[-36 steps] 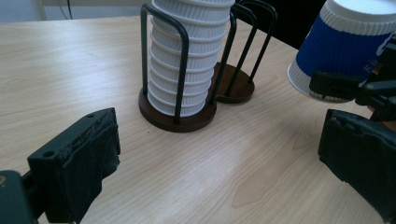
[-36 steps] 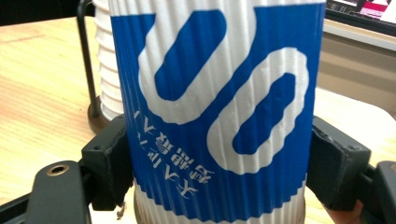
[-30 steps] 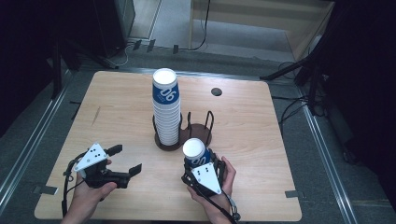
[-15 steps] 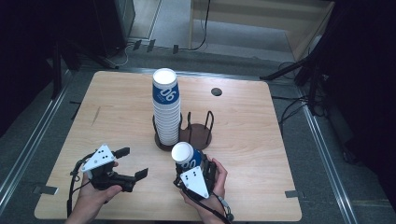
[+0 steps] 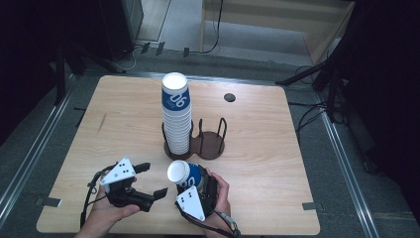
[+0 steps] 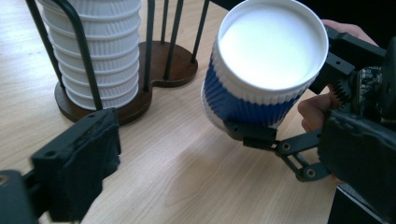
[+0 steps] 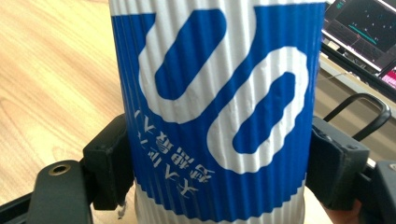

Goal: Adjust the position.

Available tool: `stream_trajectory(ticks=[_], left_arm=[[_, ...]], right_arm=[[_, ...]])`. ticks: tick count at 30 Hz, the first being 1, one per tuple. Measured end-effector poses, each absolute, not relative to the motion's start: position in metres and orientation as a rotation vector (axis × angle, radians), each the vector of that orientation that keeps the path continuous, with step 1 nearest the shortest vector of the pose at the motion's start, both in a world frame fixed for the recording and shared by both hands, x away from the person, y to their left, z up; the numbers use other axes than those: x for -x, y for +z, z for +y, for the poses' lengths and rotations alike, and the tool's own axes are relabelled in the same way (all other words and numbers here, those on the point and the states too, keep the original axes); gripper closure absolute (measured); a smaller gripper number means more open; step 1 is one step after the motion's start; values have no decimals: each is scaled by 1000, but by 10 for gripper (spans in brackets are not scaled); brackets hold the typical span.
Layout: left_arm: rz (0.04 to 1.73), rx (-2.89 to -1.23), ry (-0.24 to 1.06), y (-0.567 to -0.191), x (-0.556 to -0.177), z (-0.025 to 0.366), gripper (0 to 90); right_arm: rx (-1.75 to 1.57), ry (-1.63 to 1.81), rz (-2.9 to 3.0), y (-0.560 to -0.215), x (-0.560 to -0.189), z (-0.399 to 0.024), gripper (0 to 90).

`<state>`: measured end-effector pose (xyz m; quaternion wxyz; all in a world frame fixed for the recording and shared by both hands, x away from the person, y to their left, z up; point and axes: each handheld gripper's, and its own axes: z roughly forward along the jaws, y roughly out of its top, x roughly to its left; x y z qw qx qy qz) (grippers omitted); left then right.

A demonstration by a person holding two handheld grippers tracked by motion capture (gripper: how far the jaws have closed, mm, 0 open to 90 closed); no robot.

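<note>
I have the right gripper [image 5: 197,184] clamped on the paper cup [image 5: 184,174] near the table's [image 5: 277,158] front edge; the left gripper [image 5: 148,179], jaws spread, has just been closing with nothing between them.

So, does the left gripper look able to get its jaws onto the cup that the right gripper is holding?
Probably yes: the left gripper is open beside the cup, with bare table between them. The right gripper clamps lower down.

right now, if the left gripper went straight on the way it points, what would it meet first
Probably the blue and white cup clamped in the right gripper. The left gripper, jaws open, points at its rim side; depth is hard to judge.
</note>
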<state>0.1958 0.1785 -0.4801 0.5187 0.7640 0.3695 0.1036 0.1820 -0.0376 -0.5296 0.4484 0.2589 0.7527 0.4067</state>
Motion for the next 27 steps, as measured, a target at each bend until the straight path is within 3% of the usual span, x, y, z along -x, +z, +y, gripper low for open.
stream_trajectory(ticks=[14,22,27], left_arm=[[831,-1875,200,-482,-193,166,73],[821,-1881,181,-484,-193,165,151],[810,-1873,175,-484,-192,166,265]], right_arm=[[-459,954,1885,-538,-170,-19,208],[-370,925,1868,-541,-164,-13,201],[-354,924,1865,-542,-163,-12,195]])
